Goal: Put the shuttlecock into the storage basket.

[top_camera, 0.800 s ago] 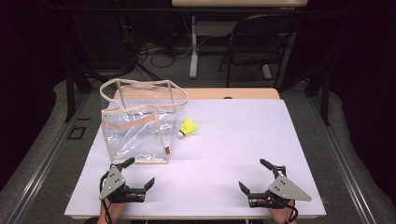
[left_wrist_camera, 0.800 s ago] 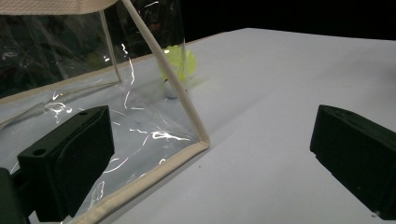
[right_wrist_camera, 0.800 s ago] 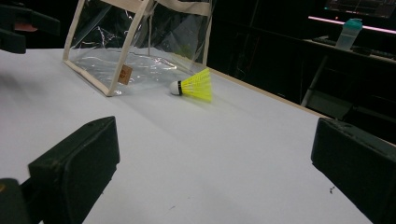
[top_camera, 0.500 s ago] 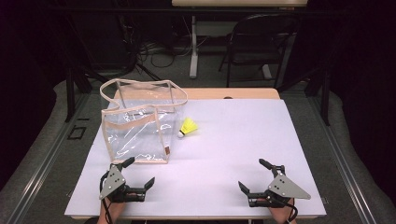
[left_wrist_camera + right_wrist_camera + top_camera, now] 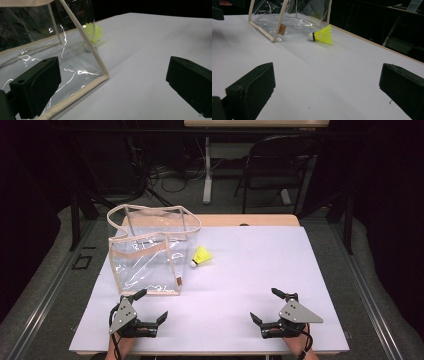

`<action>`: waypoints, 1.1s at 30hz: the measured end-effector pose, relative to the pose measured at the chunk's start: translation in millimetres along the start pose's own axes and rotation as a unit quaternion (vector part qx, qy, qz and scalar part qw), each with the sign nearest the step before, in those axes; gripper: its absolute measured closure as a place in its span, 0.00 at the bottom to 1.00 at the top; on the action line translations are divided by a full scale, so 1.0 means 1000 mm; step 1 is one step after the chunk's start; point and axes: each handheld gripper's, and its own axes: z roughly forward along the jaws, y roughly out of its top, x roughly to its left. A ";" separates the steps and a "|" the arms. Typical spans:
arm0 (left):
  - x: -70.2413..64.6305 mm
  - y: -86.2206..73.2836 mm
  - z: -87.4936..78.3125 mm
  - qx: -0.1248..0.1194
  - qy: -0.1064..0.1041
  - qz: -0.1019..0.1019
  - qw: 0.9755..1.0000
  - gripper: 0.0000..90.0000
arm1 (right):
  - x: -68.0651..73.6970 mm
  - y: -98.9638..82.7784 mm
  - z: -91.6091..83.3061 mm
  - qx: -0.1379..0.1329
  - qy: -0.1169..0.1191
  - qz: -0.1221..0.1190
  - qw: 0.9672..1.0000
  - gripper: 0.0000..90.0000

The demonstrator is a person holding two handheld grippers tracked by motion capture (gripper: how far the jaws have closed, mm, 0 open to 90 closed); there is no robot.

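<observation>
A clear plastic tote bag point(image 5: 147, 255) with beige trim stands upright on the white table point(image 5: 260, 265) at the left. A yellow shuttlecock point(image 5: 201, 256) with a white cork lies on its side just right of the bag. My left gripper point(image 5: 152, 306) rests near the front edge, just in front of the bag's front right corner point(image 5: 105, 75), jaws wide apart and empty. My right gripper point(image 5: 265, 306) rests at the front right, jaws also wide apart with nothing between them. From it the shuttlecock point(image 5: 321, 35) lies far ahead beside the bag point(image 5: 287, 20).
A wooden desk edge point(image 5: 250, 220) lies behind the white board. A dark chair point(image 5: 277, 165) and a table leg point(image 5: 207, 170) stand on the floor beyond. The white surface between the grippers and to the right of the shuttlecock is bare.
</observation>
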 end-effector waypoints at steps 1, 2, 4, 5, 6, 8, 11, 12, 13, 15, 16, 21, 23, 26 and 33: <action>0.000 0.000 0.000 -0.001 0.000 0.000 1.000 0.00 | 0.000 0.000 0.000 0.000 0.000 0.000 1.000 0.00; 0.000 0.000 0.000 0.000 0.001 0.001 1.000 0.00 | -0.001 0.001 0.001 0.005 0.000 0.001 1.000 0.00; 0.000 0.000 0.000 0.003 0.003 0.001 1.000 0.00 | -0.004 0.002 0.007 0.015 0.004 0.015 1.000 0.00; 0.000 0.000 0.000 0.004 0.004 0.001 1.000 0.00 | -0.004 0.002 0.007 0.015 0.004 0.015 1.000 0.00; 0.000 0.000 0.000 0.004 0.004 0.002 1.000 0.00 | -0.005 0.003 0.012 0.024 0.008 0.021 0.999 0.00; 0.000 0.000 0.000 0.004 0.005 0.001 1.000 0.00 | -0.005 0.004 0.015 0.031 0.009 0.023 0.999 0.00; 0.000 0.000 0.000 0.003 0.005 0.001 1.000 0.00 | -0.004 0.006 0.026 0.046 0.023 0.021 0.998 0.00; 0.000 0.000 0.000 0.003 0.005 0.001 1.000 0.00 | -0.004 0.006 0.026 0.046 0.023 0.021 0.998 0.00; 0.000 0.000 0.000 0.002 0.004 0.000 1.000 0.00 | -0.004 0.007 0.029 0.049 0.026 0.020 0.998 0.00; 0.000 0.000 0.001 0.004 0.001 0.001 1.000 0.00 | -0.004 0.010 0.036 0.055 0.034 0.021 0.998 0.00; 0.000 0.000 0.001 0.004 0.000 0.002 1.000 0.00 | -0.004 0.011 0.038 0.057 0.036 0.022 0.997 0.00; 0.000 -0.001 0.000 0.005 0.001 0.001 1.000 0.00 | -0.004 0.014 0.048 0.069 0.050 0.030 0.996 0.00; 0.000 -0.001 0.000 0.005 0.001 0.000 1.000 0.00 | -0.005 0.015 0.052 0.075 0.056 0.033 0.995 0.00; 0.000 -0.001 0.001 0.005 0.001 0.000 1.000 0.00 | -0.005 0.016 0.056 0.078 0.060 0.034 0.995 0.00; 0.000 -0.001 0.001 0.006 -0.001 0.001 1.000 0.00 | -0.007 0.020 0.070 0.087 0.070 0.036 0.993 0.00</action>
